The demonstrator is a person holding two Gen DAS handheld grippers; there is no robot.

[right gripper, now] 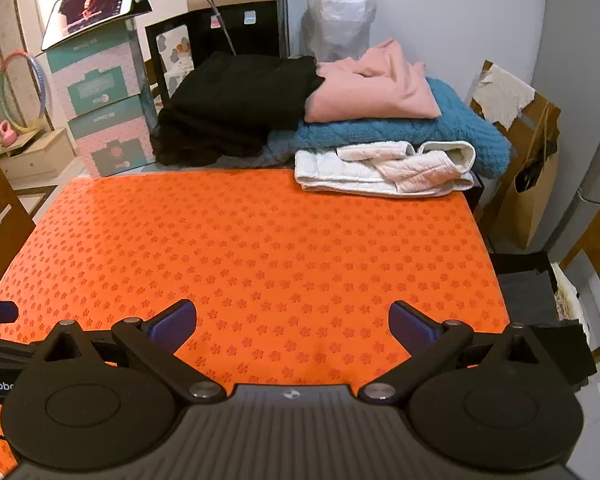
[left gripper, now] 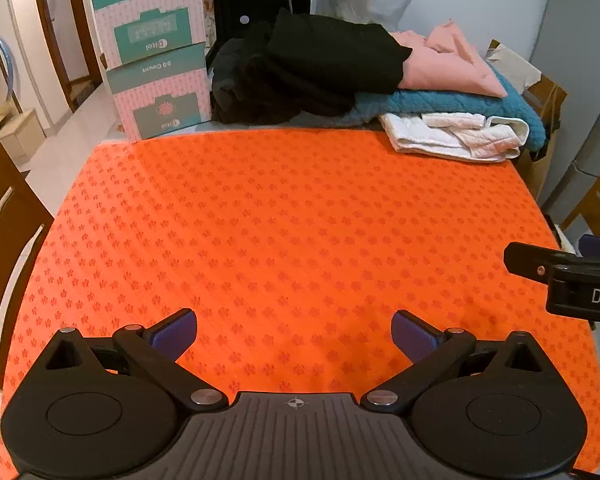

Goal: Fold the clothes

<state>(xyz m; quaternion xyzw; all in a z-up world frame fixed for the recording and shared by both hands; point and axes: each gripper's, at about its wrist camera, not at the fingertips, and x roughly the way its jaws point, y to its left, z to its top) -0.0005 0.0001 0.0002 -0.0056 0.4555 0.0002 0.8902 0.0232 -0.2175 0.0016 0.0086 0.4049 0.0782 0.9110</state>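
An orange patterned cloth [left gripper: 280, 220] [right gripper: 260, 240] covers the table. At its far edge lies a pile of clothes: a black garment [left gripper: 320, 64] [right gripper: 236, 104], a pink one [left gripper: 448, 64] [right gripper: 372, 84], a teal knit [left gripper: 460, 102] [right gripper: 440, 128] and a white quilted piece [left gripper: 456, 136] [right gripper: 384, 168]. My left gripper [left gripper: 294, 334] hovers open above the near part of the cloth, holding nothing. My right gripper [right gripper: 292, 324] is open too, also empty, near the front edge. In the left wrist view one finger of the right gripper shows at the right edge [left gripper: 540, 268].
Stacked pink-and-teal boxes [left gripper: 152, 52] [right gripper: 104, 108] stand at the back left with a tablet [right gripper: 96, 4] on top. A brown paper bag [right gripper: 532, 184] stands beyond the table's right edge. Wooden chairs [left gripper: 4, 240] flank the table. Dark fabric [right gripper: 540, 300] lies on the right chair.
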